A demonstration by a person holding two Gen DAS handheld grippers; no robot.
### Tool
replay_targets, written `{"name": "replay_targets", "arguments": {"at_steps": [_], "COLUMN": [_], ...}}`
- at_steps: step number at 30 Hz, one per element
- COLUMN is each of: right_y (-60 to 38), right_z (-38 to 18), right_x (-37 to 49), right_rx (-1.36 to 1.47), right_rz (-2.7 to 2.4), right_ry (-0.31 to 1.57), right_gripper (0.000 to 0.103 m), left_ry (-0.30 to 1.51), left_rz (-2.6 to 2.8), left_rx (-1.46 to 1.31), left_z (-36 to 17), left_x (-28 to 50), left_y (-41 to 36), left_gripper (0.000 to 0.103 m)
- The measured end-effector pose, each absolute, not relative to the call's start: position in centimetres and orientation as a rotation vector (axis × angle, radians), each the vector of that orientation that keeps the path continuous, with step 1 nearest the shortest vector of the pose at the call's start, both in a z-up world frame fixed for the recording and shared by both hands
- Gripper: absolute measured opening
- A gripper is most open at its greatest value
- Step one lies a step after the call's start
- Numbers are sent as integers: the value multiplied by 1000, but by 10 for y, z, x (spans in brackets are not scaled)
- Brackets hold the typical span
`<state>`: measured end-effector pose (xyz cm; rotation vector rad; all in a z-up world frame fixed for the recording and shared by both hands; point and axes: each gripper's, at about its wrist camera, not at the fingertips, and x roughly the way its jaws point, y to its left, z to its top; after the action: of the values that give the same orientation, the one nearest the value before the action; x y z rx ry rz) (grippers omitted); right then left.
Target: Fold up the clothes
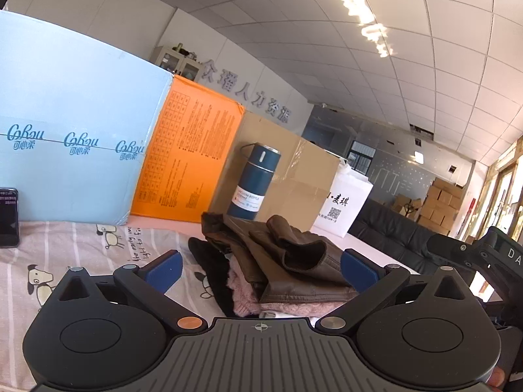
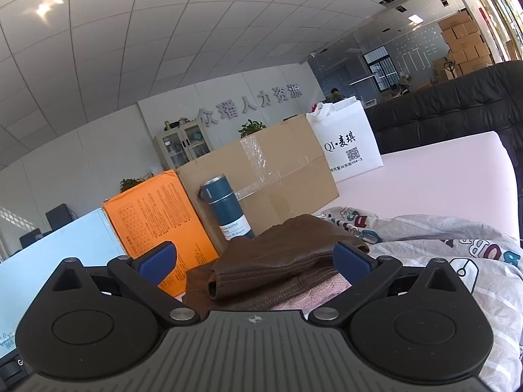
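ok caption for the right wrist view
Open right gripper facing a folded brown leather garment before a blue bottle.

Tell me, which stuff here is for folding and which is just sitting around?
For the folding:
- brown leather garment, on top of the pile
- pink fuzzy garment, under it
- black garment, beside it
- left gripper, open
- right gripper, open

Just sitting around:
- blue bottle
- orange box
- light blue box
- brown carton
- white bag
- phone

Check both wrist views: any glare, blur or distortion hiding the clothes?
Left wrist view: ceiling light blown out, straight lines bowed, brown jacket sharp. Right wrist view: glare along the top, same fisheye bowing, jacket clear, corners darkened.
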<state>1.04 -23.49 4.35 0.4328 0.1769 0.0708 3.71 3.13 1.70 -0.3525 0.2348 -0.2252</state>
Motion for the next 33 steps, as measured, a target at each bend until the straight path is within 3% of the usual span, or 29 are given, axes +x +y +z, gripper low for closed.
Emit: {"name": "replay_targets", "arguments": {"at_steps": [18,33], "right_y": [-225,-210], "right_z": [35,16], "right_x": [-27,-2], "right_rx": [241,203], "right_rz": [-126,-83], "right_ry": [150,212], "right_gripper": [103,103], "left_ry": [212,233], "left_rz": [-150,12], "left_rx": [-166,-134], "left_z": [16,14], "left_x": [20,24], "left_y": [4,11], "left_gripper": [103,103]}}
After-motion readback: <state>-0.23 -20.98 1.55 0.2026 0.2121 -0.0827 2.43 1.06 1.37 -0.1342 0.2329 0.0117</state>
